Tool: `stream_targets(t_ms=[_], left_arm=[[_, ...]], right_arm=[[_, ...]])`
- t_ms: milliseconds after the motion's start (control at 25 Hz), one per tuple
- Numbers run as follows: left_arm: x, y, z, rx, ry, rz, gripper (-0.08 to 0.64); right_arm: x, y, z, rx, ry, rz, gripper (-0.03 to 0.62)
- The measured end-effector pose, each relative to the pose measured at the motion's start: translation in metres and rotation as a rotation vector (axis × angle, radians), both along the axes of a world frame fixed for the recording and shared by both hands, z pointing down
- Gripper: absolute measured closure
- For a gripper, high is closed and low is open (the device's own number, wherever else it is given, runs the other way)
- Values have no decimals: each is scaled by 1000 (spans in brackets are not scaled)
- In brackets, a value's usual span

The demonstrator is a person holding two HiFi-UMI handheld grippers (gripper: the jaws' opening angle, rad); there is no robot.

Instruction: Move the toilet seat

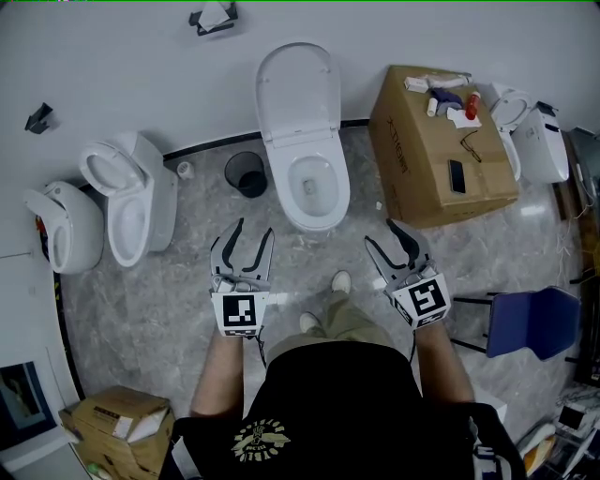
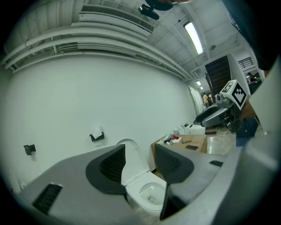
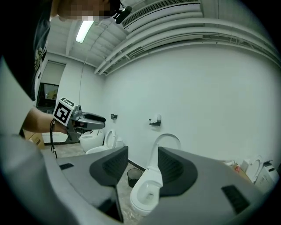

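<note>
toilet seat (image 1: pixel 278 178) untouched, left gripper (image 1: pixel 254 228) empty

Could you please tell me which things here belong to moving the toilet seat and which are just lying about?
For the job: middle toilet, its raised lid, left tool, right tool, both open.
Lying about: black waste bin, cardboard box, blue chair, toilet-paper holder.

Toilet (image 1: pixel 314 178), bin (image 1: pixel 247 174), box (image 1: pixel 422 159) on floor (image 1: pixel 169 300)
</note>
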State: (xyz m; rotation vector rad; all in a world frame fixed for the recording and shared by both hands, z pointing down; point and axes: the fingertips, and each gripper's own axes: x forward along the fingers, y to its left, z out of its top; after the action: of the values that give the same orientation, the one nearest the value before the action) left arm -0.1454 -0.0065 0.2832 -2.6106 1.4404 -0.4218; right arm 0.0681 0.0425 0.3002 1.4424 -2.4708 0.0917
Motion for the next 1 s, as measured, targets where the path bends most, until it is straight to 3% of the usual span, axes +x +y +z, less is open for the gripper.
stream_targets(t_ms=[520, 1000], left_arm=[[42, -67, 12, -16, -14, -14, 347], [78, -125, 30, -28, -42, -121, 347]], right_arm=[[33, -73, 8, -19, -3, -49, 383], [82, -153, 34, -38, -21, -155, 383]])
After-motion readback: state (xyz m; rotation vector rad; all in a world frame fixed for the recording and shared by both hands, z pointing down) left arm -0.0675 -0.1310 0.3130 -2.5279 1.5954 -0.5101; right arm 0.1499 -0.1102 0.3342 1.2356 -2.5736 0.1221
